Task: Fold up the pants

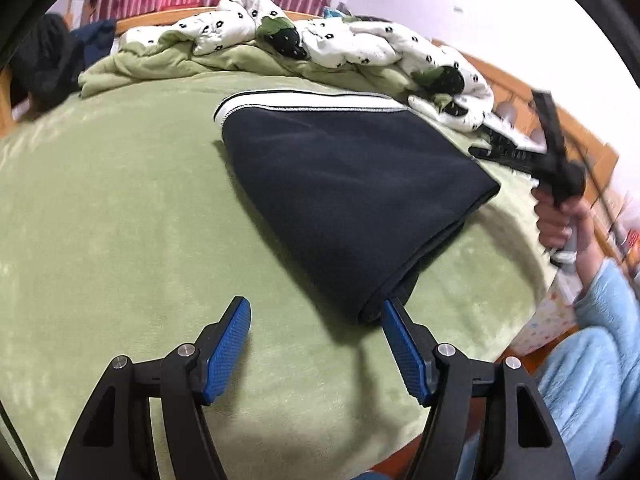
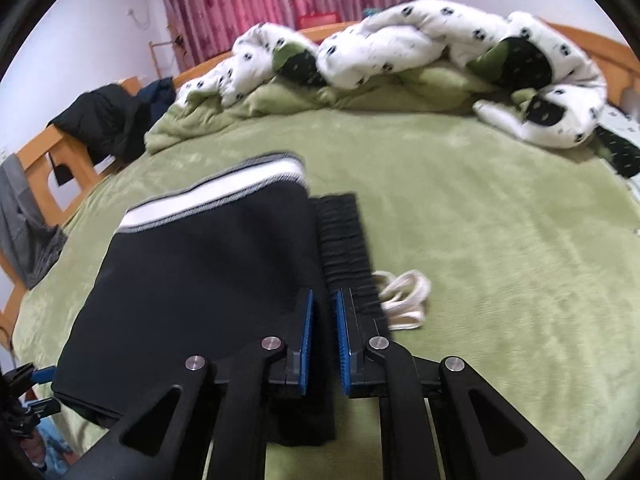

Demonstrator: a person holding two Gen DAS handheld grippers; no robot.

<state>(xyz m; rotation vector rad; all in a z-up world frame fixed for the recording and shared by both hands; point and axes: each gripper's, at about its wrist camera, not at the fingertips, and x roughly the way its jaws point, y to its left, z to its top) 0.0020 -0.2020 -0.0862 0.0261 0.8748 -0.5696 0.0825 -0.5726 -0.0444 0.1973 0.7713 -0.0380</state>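
The fingers of the right gripper point(image 2: 323, 300) stand almost together, with only a thin slit between the blue pads point(image 2: 306, 344), and no cloth is caught in that slit. They hang above the near edge of the pants point(image 2: 208, 280), just where the dark body meets the ribbed waistband point(image 2: 344, 240). I judge they are closed because they have nothing to carry now.

The fingers of the left gripper point(image 1: 316, 312) are apart at a middle width and also hold nothing. The right-hand pad point(image 1: 394, 320) is just beside the near folded corner of the pants point(image 1: 344, 200), but I cannot tell if it touches the cloth. This half-open stand seems ready for pinching that corner or for smoothing it.

The pants lie on the green blanket point(image 2: 480, 240) of the bed, folded into a compact dark packet with a white and grey stripe point(image 2: 208, 200) along the far edge. The waistband sticks out on one side, and the white drawstring point(image 2: 404, 292) lies loose on the blanket next to it. So the fold looks nearly finished, and what remains is probably a last fold or tucking in these ends.

Behind, a white quilt with dark spots point(image 2: 400, 40) is bunched against the wooden bed frame point(image 2: 44, 148), well apart from the pants, which leaves room for folding.
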